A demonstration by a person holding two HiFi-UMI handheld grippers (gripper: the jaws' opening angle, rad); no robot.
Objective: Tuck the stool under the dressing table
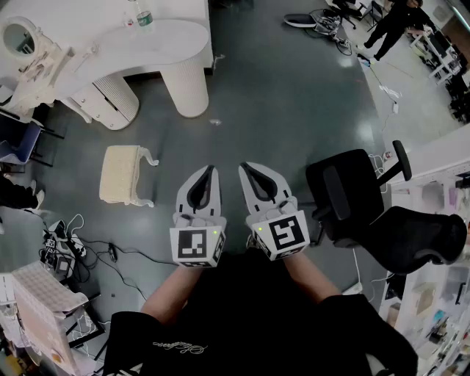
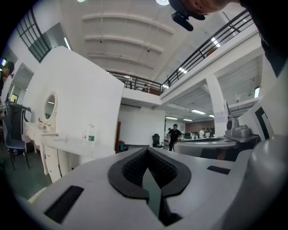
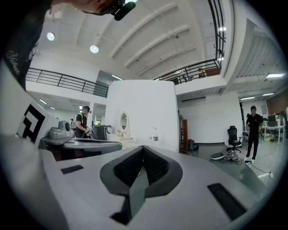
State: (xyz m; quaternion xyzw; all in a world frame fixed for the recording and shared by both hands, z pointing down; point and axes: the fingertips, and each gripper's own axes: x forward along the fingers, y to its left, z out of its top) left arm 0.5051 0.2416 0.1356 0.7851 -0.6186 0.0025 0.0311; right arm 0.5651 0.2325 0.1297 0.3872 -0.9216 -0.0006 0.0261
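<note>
A cream stool (image 1: pixel 122 174) with white legs lies tipped on its side on the dark floor, left of my hands. The white dressing table (image 1: pixel 139 51) stands at the upper left with a round mirror (image 1: pixel 18 37); it also shows in the left gripper view as the dressing table (image 2: pixel 49 139) and in the right gripper view as the dressing table (image 3: pixel 126 134). My left gripper (image 1: pixel 209 170) and right gripper (image 1: pixel 244 168) hover side by side, level, both shut and empty. The left gripper (image 2: pixel 146 150) and right gripper (image 3: pixel 143 148) show closed jaws.
A black office chair (image 1: pixel 352 198) stands close at the right. Cables and a power strip (image 1: pixel 70 246) lie on the floor at the lower left. A water bottle (image 1: pixel 142 15) stands on the table. A person (image 1: pixel 393 26) walks at the far upper right, beside desks.
</note>
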